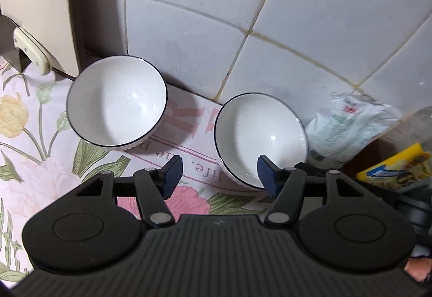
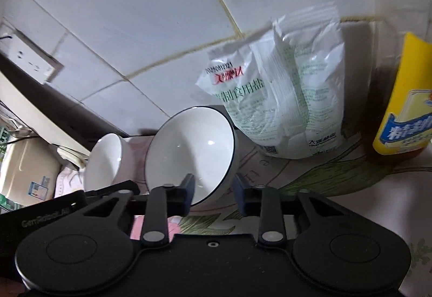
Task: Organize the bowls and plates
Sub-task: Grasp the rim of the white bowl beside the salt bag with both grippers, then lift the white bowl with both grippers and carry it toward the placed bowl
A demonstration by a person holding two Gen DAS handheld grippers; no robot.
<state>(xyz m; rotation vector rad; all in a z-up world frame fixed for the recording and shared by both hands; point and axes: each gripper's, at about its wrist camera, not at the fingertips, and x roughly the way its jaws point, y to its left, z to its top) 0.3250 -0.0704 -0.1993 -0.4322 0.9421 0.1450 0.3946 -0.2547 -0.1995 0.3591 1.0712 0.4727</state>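
Observation:
Two white bowls with thin dark rims stand on a floral tablecloth (image 1: pixel 40 135) against a tiled wall. The left bowl (image 1: pixel 116 102) (image 2: pixel 105 162) is untouched. My left gripper (image 1: pixel 219 175) is open above the cloth between the bowls. Its right finger overlaps the near rim of the right bowl (image 1: pixel 260 137), and only cloth lies between its pads. My right gripper (image 2: pixel 213 190) straddles the near rim of that right bowl (image 2: pixel 189 145). One finger is inside it and one outside, the jaws narrow. A strip of the bowl's inside still shows beside the inner pad.
A white salt bag (image 2: pixel 283 97) leans on the wall just right of the bowls. A bottle with a yellow label (image 2: pixel 399 97) stands further right. A cream-handled knife (image 1: pixel 32 51) lies at the left by a cream appliance (image 1: pixel 35 0). A wall socket (image 2: pixel 32 62) is on the tiles.

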